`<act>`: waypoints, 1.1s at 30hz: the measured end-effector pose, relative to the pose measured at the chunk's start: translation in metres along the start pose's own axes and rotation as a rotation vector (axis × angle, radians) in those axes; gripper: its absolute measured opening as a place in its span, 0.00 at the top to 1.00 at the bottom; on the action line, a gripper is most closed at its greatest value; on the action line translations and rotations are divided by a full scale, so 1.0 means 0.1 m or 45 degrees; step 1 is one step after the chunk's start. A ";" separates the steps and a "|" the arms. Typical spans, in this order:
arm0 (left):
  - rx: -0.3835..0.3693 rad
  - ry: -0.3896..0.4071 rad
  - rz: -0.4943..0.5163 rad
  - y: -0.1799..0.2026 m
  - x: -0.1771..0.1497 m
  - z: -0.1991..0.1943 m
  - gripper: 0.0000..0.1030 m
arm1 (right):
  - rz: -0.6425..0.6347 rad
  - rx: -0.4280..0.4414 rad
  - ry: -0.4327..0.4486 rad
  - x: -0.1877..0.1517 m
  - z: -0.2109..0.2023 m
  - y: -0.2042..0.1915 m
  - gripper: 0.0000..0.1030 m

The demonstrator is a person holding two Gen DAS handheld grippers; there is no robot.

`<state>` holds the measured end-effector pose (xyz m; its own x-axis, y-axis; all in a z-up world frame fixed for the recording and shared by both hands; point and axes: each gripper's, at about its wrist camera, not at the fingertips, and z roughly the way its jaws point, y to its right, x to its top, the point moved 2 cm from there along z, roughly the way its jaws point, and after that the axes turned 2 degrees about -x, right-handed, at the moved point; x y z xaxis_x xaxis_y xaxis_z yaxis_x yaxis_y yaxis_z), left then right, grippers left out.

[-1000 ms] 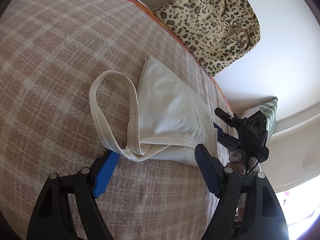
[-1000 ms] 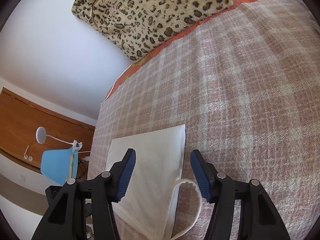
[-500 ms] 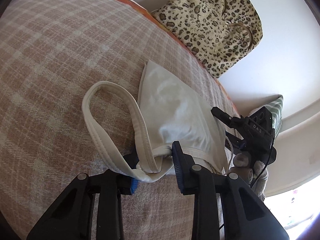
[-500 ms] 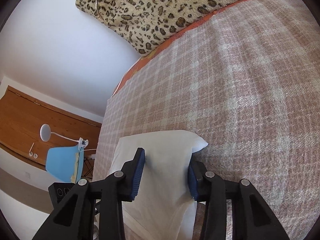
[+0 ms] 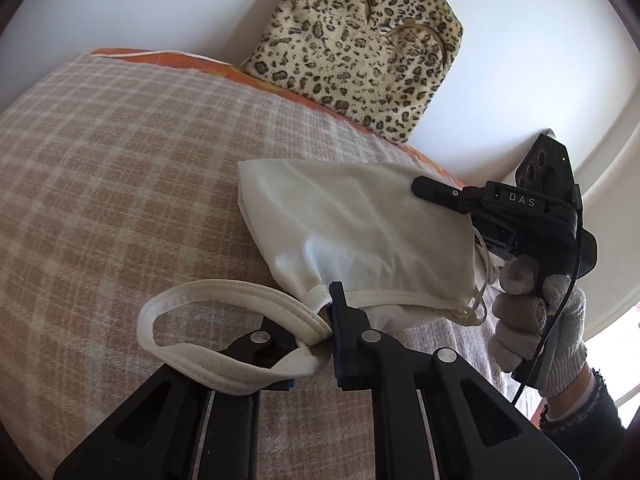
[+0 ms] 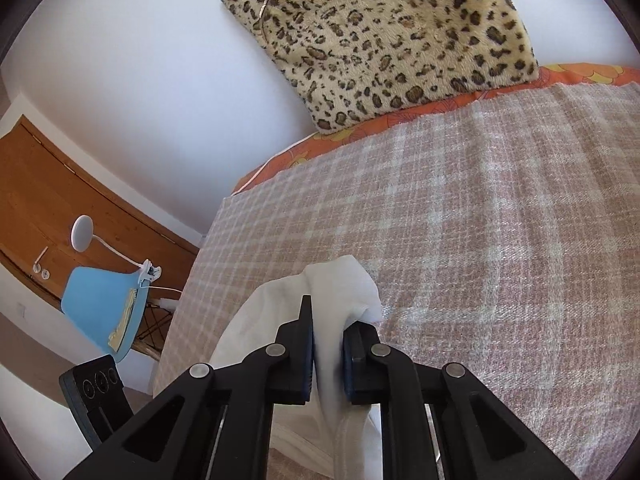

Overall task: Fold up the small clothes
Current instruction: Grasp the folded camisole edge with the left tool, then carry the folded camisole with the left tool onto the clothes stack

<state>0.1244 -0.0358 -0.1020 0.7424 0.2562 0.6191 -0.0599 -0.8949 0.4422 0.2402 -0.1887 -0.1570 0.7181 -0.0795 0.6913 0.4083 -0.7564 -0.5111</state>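
Observation:
A small white garment (image 5: 360, 232) with a looped strap (image 5: 208, 320) is lifted off the plaid blanket (image 5: 120, 184). My left gripper (image 5: 316, 332) is shut on the garment's corner where the strap joins. My right gripper (image 6: 328, 344) is shut on the garment's other end (image 6: 340, 284), and it shows in the left wrist view (image 5: 500, 208) at the right, held by a gloved hand. The cloth hangs between the two grippers.
A leopard-print bag (image 5: 360, 40) leans on the white wall at the bed's far edge. An orange sheet edge (image 6: 400, 120) borders the blanket. A blue chair (image 6: 104, 312) and a white lamp (image 6: 82, 232) stand beyond the bed.
Both grippers have closed on the garment and lifted it off the blanket. One second ago both were open around it as it lay flat.

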 end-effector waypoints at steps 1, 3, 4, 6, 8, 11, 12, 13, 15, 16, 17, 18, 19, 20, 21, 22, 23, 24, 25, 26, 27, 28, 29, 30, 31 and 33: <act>0.001 0.010 0.024 0.05 0.01 -0.02 0.89 | -0.007 -0.005 0.008 0.00 -0.04 -0.02 0.91; -0.003 0.025 0.061 0.12 0.03 -0.07 0.89 | -0.015 -0.009 0.027 0.00 -0.14 -0.04 0.91; -0.006 0.033 0.076 0.17 0.04 -0.09 0.89 | -0.017 -0.012 0.038 0.00 -0.19 -0.05 0.91; -0.010 0.049 0.105 0.27 0.03 -0.11 0.89 | -0.015 -0.013 0.059 0.00 -0.31 -0.05 0.91; -0.020 0.062 0.136 0.37 0.03 -0.13 0.89 | -0.014 -0.019 0.081 0.00 -0.43 -0.05 0.91; -0.035 0.082 0.185 0.54 0.01 -0.15 0.89 | -0.015 -0.026 0.117 -0.01 -0.62 -0.06 0.91; -0.040 0.087 0.203 0.60 0.00 -0.15 0.89 | -0.014 -0.029 0.129 -0.02 -0.69 -0.06 0.91; -0.044 0.091 0.217 0.65 -0.01 -0.15 0.89 | -0.015 -0.031 0.141 -0.03 -0.76 -0.06 0.91; -0.057 0.096 0.248 0.76 -0.05 -0.14 0.89 | -0.018 -0.043 0.165 -0.04 -0.89 -0.05 0.91; -0.060 0.099 0.267 0.82 -0.07 -0.13 0.89 | -0.016 -0.046 0.177 -0.05 -0.96 -0.04 0.91; -0.063 0.105 0.294 0.88 -0.09 -0.12 0.90 | -0.015 -0.050 0.186 -0.06 -1.02 -0.03 0.91; -0.066 0.112 0.322 0.95 -0.11 -0.11 0.90 | -0.014 -0.057 0.196 -0.07 -1.09 -0.02 0.91; -0.072 0.116 0.345 1.01 -0.14 -0.10 0.90 | -0.013 -0.066 0.205 -0.09 -1.15 0.00 0.91; -0.078 0.121 0.369 1.08 -0.16 -0.09 0.90 | -0.010 -0.071 0.215 -0.10 -1.22 0.02 0.91; -0.083 0.126 0.390 1.14 -0.18 -0.07 0.90 | -0.007 -0.075 0.225 -0.11 -1.29 0.04 0.91; -0.092 0.128 0.410 1.20 -0.21 -0.06 0.90 | -0.003 -0.082 0.235 -0.13 -1.36 0.06 0.91; -0.103 0.128 0.427 1.26 -0.24 -0.05 0.90 | 0.000 -0.089 0.246 -0.14 -1.43 0.08 0.91; -0.113 0.128 0.442 1.31 -0.26 -0.03 0.90 | 0.003 -0.098 0.256 -0.16 -1.50 0.10 0.91; -0.123 0.127 0.454 1.37 -0.28 -0.01 0.90 | 0.008 -0.105 0.266 -0.17 -1.57 0.13 0.91; -0.135 0.123 0.461 1.42 -0.30 0.02 0.90 | 0.011 -0.112 0.273 -0.18 -1.63 0.16 0.91; -0.147 0.117 0.468 1.48 -0.31 0.05 0.90 | 0.012 -0.123 0.279 -0.19 -1.69 0.19 0.91; -0.158 0.111 0.473 1.53 -0.32 0.09 0.90 | 0.009 -0.138 0.286 -0.19 -1.75 0.21 0.91; -0.170 0.106 0.480 1.59 -0.34 0.13 0.90 | 0.006 -0.155 0.292 -0.19 -1.81 0.23 0.91; -0.181 0.102 0.487 1.64 -0.35 0.17 0.90 | 0.003 -0.170 0.300 -0.20 -1.87 0.26 0.91; -0.192 0.099 0.492 1.70 -0.36 0.21 0.90 | 0.005 -0.179 0.311 -0.20 -1.94 0.30 0.91; -0.217 0.093 0.499 1.82 -0.36 0.30 0.90 | 0.015 -0.194 0.330 -0.20 -2.07 0.39 0.91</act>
<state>0.1067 -0.2186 -0.0631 0.5927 -0.0606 0.8032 -0.4421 -0.8580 0.2615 0.1248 -0.3510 -0.0852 0.5467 -0.2369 0.8031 0.2974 -0.8417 -0.4507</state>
